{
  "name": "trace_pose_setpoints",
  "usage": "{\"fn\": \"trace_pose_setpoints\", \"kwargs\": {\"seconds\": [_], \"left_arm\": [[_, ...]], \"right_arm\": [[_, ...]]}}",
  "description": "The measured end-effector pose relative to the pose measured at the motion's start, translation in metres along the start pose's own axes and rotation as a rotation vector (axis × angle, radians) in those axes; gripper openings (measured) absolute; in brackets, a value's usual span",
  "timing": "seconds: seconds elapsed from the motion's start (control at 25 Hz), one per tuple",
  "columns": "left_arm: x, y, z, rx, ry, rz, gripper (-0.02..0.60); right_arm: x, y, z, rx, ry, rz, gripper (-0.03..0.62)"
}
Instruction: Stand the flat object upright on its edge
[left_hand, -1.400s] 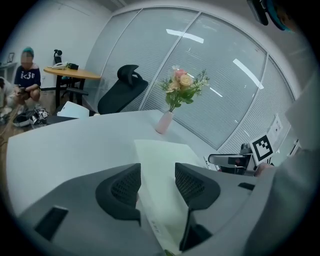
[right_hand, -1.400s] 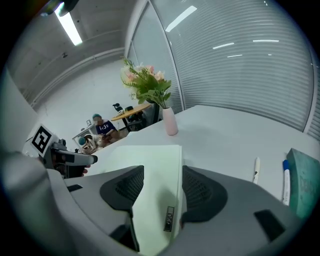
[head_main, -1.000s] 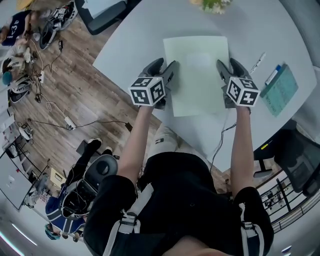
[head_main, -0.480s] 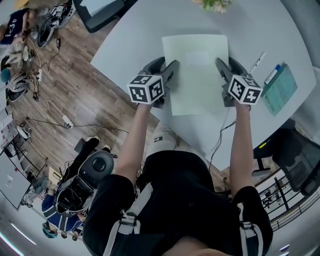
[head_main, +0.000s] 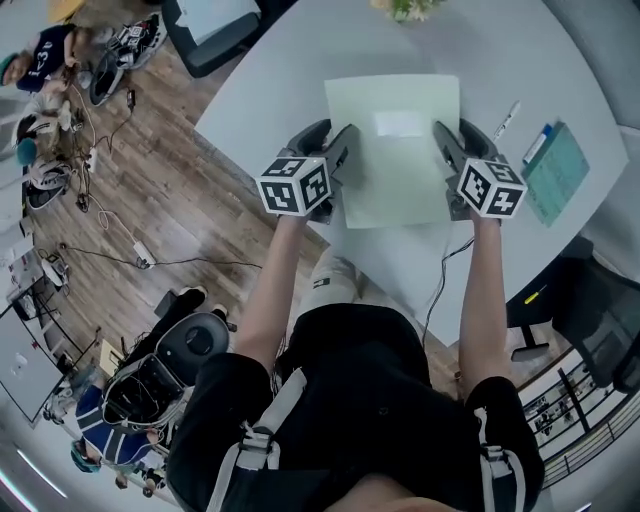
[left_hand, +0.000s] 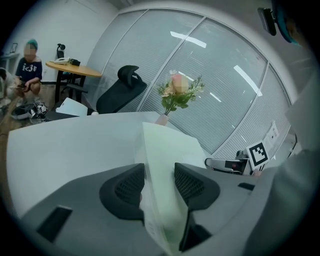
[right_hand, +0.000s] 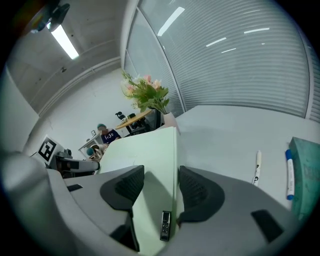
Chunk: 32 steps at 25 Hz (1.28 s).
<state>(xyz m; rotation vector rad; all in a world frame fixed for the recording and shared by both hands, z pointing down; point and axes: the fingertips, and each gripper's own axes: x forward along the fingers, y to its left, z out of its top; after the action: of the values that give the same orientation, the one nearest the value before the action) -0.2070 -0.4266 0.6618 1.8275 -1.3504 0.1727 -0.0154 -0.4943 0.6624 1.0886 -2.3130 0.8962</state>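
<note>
A pale green flat board (head_main: 395, 150) lies on the white table (head_main: 290, 70), with a small pale label (head_main: 398, 123) on its face. My left gripper (head_main: 333, 140) straddles its left edge and my right gripper (head_main: 455, 135) straddles its right edge. In the left gripper view the board (left_hand: 162, 150) runs between the jaws of the left gripper (left_hand: 159, 182), which are closing. In the right gripper view the board (right_hand: 145, 150) also sits between the closing jaws of the right gripper (right_hand: 161, 185), and a shadowed gap shows beside one pad. Neither grip looks tight.
A white pen (head_main: 507, 120) lies right of the board. Further right is a teal notebook (head_main: 555, 172) with a blue marker (head_main: 537, 145) beside it. A vase of flowers (head_main: 405, 8) stands at the far edge. The table's near edge is close behind my grippers. A black chair (left_hand: 122, 90) stands beyond the table.
Both grippers stay at the board's two side edges. The head view has shifted a little; the board looks slightly nearer and its label is plainer.
</note>
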Motion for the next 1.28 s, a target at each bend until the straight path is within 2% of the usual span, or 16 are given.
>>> {"fn": "trace_pose_setpoints", "kwargs": {"seconds": [0.44, 0.8, 1.28], "left_arm": [[-0.059, -0.076, 0.026, 0.105, -0.100, -0.022, 0.176], [-0.087, -0.139, 0.029, 0.192, -0.153, -0.020, 0.175], [-0.112, -0.175, 0.019, 0.316, -0.173, 0.012, 0.169]], "right_arm": [[-0.096, 0.020, 0.030, -0.046, -0.143, 0.004, 0.222], [-0.166, 0.019, 0.036, -0.097, -0.194, -0.002, 0.206], [-0.217, 0.024, 0.021, -0.144, -0.220, 0.007, 0.164]]}}
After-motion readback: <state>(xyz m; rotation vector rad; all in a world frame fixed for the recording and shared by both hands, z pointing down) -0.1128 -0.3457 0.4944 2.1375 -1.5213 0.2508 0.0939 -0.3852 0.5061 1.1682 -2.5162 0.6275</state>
